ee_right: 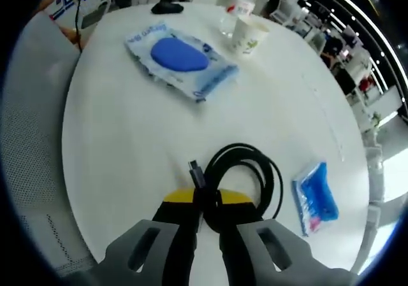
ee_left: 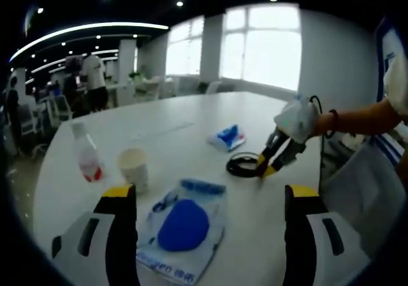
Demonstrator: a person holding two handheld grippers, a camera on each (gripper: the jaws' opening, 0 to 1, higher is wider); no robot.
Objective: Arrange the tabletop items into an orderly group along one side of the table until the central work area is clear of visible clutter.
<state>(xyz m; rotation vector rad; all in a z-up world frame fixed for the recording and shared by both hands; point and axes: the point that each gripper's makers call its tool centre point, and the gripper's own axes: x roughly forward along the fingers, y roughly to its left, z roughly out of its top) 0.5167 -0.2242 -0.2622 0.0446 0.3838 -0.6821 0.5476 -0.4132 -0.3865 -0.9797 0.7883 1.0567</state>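
Note:
A black coiled cable (ee_right: 247, 175) lies near the table's edge, and my right gripper (ee_right: 207, 202) is shut on its near loop beside the plug. In the left gripper view, a gloved hand holds that right gripper (ee_left: 273, 157) down on the cable (ee_left: 241, 165). My left gripper (ee_left: 207, 197) stands wide open, with a clear package holding a blue pad (ee_left: 185, 225) on the table between its jaws, untouched. A paper cup (ee_left: 134, 168) and a plastic bottle (ee_left: 88, 153) stand to the left. A small blue packet (ee_left: 228, 137) lies beyond the cable.
The round white table (ee_right: 127, 146) also carries the package (ee_right: 182, 57), cup (ee_right: 248, 34), bottle (ee_right: 239, 9) and small packet (ee_right: 315, 200). A grey chair (ee_right: 32, 139) stands at its edge. People (ee_left: 94, 79) stand far back left. An arm (ee_left: 363, 117) reaches in.

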